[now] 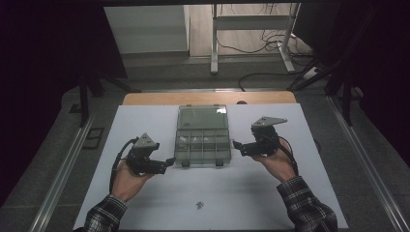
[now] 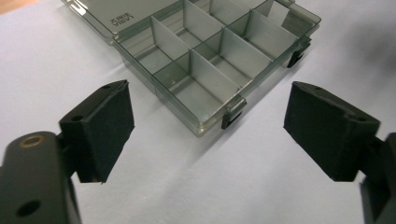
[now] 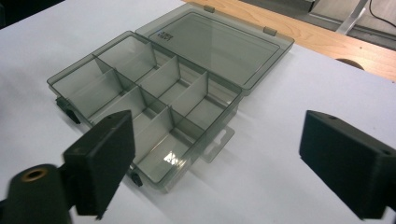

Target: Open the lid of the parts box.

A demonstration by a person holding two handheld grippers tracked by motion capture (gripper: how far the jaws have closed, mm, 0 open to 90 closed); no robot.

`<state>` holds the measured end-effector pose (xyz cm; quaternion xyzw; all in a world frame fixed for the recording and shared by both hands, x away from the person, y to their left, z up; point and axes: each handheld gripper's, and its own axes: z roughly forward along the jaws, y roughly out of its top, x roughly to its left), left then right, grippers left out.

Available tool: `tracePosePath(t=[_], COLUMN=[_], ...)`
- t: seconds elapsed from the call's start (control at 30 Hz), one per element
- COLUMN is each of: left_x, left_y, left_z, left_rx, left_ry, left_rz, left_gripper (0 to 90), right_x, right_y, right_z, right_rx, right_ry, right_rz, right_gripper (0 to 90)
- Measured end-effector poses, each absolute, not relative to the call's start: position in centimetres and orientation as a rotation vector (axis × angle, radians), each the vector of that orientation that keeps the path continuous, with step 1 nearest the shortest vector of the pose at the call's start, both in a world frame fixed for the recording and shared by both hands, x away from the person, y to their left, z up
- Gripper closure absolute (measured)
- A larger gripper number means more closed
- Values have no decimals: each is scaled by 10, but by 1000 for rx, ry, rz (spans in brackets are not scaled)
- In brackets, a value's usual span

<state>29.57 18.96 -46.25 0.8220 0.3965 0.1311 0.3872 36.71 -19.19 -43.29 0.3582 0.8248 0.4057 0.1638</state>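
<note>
A clear grey plastic organiser box (image 1: 202,145) lies open in the middle of the white table sheet, its lid (image 1: 202,117) folded flat toward the far side. Dividers split it into several compartments (image 2: 219,60) (image 3: 154,93). Two black latches (image 2: 232,116) sit on its near edge. My left gripper (image 1: 170,162) hovers just left of the box's near-left corner, open, nothing between its jaws (image 2: 208,130). To the right of the box, my right gripper (image 1: 235,145) is open too, empty and pointing at the box (image 3: 215,149).
A small dark cluster of tiny parts (image 1: 199,205) lies on the white sheet (image 1: 145,121) near the front edge. A wooden tabletop strip (image 1: 208,98) shows behind the sheet. Beyond it stand a metal desk frame (image 1: 251,29) and cables on the floor.
</note>
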Motion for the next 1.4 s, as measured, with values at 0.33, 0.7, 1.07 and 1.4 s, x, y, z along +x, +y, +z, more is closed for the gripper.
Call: tracePosePath(t=[0.33,0.7,1.07,1.4], left_x=[286,276,262,253], left_y=[197,197,195,187], left_z=[-461,-465,-469,-472], left_rx=[2060,2114,2130,2157], left_ry=[1004,975,961,942], left_rz=[284,300,319,313], left_gripper=[56,0,0,0], right_x=[350,330,310,293], right_y=[-201,-215,-236,-254], right_z=[-435,-440,-446,-454], right_rx=[1009,996,1013,1083], right_ry=[2356,2348,2334,2316], right_rz=[1131,1151,1128,1117], right_gripper=[0,0,0,0])
